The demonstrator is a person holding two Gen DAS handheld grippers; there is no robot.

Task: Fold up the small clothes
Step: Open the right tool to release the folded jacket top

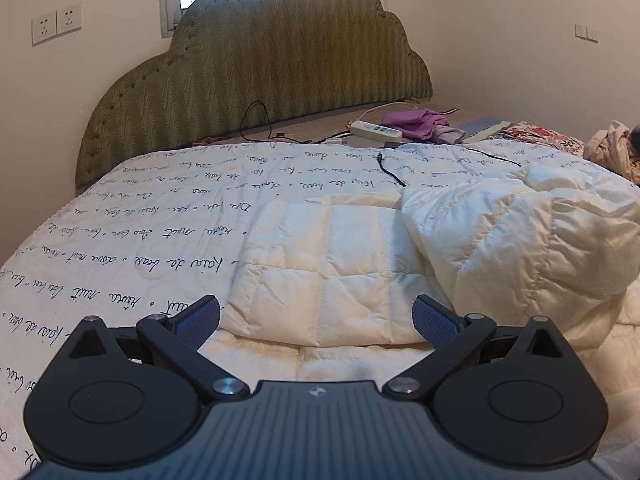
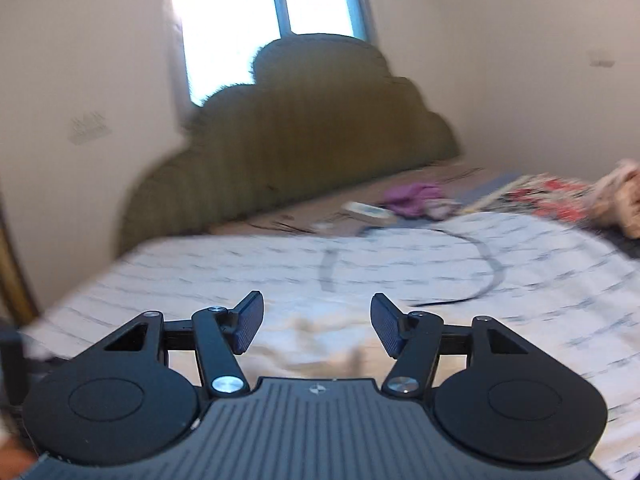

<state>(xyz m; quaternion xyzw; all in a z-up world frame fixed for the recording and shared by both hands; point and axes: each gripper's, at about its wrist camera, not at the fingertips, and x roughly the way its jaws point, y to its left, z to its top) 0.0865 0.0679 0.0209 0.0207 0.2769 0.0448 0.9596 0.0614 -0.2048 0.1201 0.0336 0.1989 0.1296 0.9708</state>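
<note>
Left wrist view first: the left gripper sits low in the frame with its jaws spread wide and nothing between the blue pads. Directly ahead of it, filling the centre and right of the frame, lies the cream quilted jacket on the script-printed bedspread. A flat panel of the jacket stretches across the middle, its near edge running left to right just beyond the fingertips; a puffier, bunched part is heaped at centre right. So the garment's long axis appears to run across the frame, square to the way this gripper points. A black cable trails over the bedspread behind it, and a purple garment and a power strip lie at upper right by the headboard.

Right wrist view, heavily blurred: the right gripper has its jaws about half open and holds nothing. Cream fabric, probably the same jacket, shows between and just under the fingers at lower centre; its edges cannot be made out.

Judged from both views, each gripper has jacket fabric straight ahead; the bunched part at the right of the left view looks the more likely side for the right hand.
</note>
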